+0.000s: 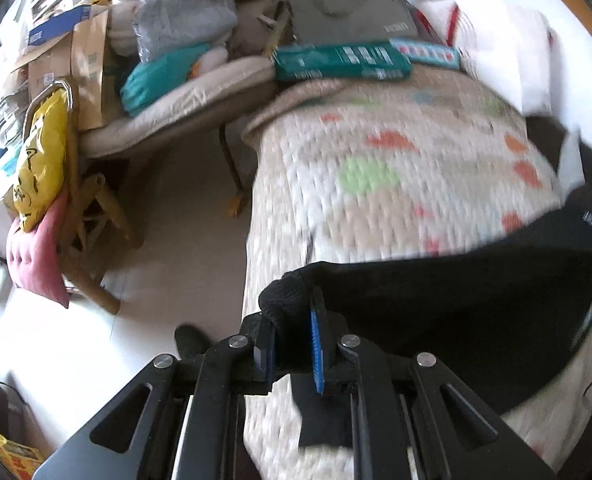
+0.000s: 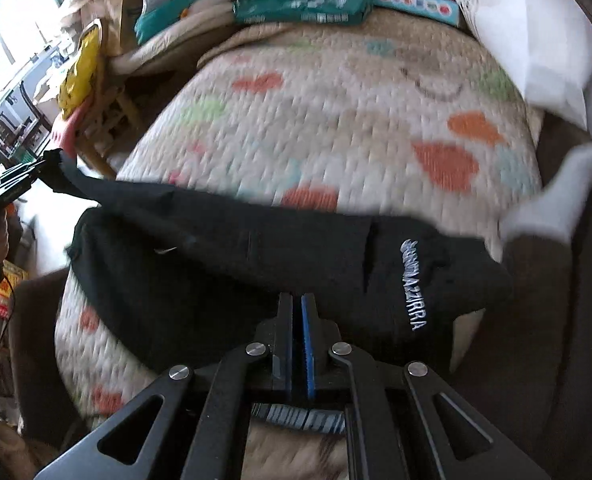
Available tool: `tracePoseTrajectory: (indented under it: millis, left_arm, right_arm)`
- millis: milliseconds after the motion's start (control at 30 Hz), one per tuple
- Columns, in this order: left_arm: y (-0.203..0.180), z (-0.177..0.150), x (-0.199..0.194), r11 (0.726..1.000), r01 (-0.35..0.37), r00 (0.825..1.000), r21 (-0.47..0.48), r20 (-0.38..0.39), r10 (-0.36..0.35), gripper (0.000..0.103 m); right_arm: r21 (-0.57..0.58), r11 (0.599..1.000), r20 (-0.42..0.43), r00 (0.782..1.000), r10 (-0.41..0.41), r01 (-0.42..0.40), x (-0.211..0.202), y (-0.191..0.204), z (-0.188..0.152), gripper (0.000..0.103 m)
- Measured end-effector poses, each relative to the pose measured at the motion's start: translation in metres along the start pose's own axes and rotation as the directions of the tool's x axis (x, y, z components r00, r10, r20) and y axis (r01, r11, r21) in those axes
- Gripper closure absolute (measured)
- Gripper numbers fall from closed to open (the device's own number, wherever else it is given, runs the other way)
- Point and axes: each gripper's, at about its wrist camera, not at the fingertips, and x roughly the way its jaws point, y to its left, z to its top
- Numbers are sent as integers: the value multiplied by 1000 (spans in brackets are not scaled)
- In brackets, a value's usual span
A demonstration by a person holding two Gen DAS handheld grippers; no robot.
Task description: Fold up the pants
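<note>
Two grippers are on the pants (image 2: 224,248), one at each end. Your left gripper (image 1: 292,332) pinches a ribbed black cuff between its jaws, with a flap of black cloth hanging below the pads, out past the left edge of the bed. Your right gripper (image 2: 297,320) has its jaws pressed together with black cloth caught at the tips; from this view the pants' edge runs right under the pads, so you are clamped on it there. In the right view your left gripper (image 2: 14,184) shows at the far left, the pants drawn up to it in a taut point.

The pants stretch across the near part of the quilt (image 2: 335,120), a pale one with orange and green shapes. White lettering (image 2: 413,284) sits on the cloth just right of your right gripper. Both views are blurred.

Beyond the quilt, at the far end of the bed, lie a teal pack (image 1: 341,62) and a white pillow (image 1: 503,44). Left of the bed is a chair (image 1: 92,208) with a yellow bag (image 1: 42,160) and a pink cushion (image 1: 36,256) on it.
</note>
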Motion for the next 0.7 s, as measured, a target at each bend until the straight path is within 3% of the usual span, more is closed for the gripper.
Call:
tracePoseTrajectory:
  millis: [200,333,433,500,567,633,700]
  left_arm:
    - [-25,-53,-1,978,-64,994,201,-74,80,84]
    - [-27,-67,-8,955,-104,988,278,-84,132,70]
    - [-20,-77,-18,942,-121,982,312,-104,160,60]
    - [-11,-85,-26,938,-121,978,325,-122,168,57]
    - [4,-96,-36,934,-144,970,327,-141,199,57]
    - [19,-101,-42,942,-159,964,294,-157,212,57]
    - [39,-101,-48,963,-179,962,199,-167,214,57]
  right_arm:
    - [6,1000,-131,991,-6,7,8,28,-60,98]
    - [26,998,-204,978,-51,57,23,32,-80,98]
    - [56,997,-208,977,-41,54,23,28,-81,95]
    - [60,997,-200,979,-32,45,18,27,-83,78]
    - [45,998,-173,984,-35,43,8,30,-81,36]
    - [23,998,-135,989,-52,55,-3,37,-79,32]
    - [6,998,-106,992,-65,67,-11,46,-73,32]
